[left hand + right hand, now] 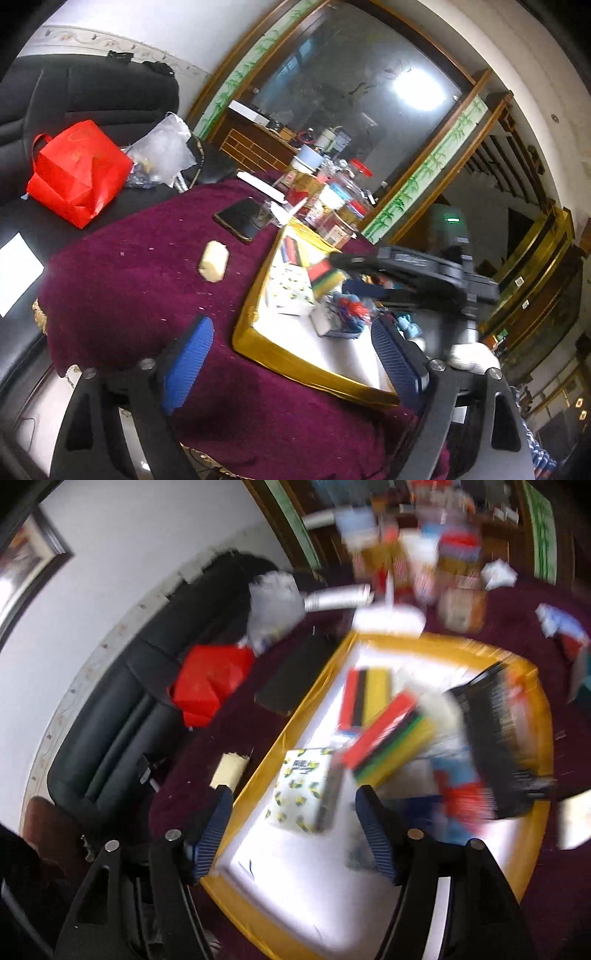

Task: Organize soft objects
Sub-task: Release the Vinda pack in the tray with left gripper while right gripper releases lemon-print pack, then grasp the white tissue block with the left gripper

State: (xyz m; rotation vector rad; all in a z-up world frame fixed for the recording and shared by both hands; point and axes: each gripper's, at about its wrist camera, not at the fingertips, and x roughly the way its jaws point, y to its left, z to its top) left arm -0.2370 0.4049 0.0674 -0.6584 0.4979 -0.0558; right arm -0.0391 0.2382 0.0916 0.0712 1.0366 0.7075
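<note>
- While both tongs stand with jaws spread wide and hold nothing, the left gripper (291, 354) hangs above a table covered in a maroon cloth (129, 266).
- At its 1 o'clock lies a shallow gold-rimmed tray (258, 343) with a white floor.
- Inside the tray sit a white box with yellow prints (290, 291), striped sponges (325, 275) and a small blue and red soft toy (349, 312).
- At 11 o'clock, outside the tray on the cloth, lies a pale cream sponge (214, 260), alone; beyond it is a dark phone (240, 218).
- At 10 o'clock a red bag (77, 173) rests on a black sofa (92, 92).
- From the right wrist view, blurred, the right gripper (295, 830) hovers over the tray's near end (251, 915), the printed box (303, 790) between its fingers' line at 12 o'clock but untouched.
- Striped sponges (391, 742) lie at its 1 o'clock.
</note>
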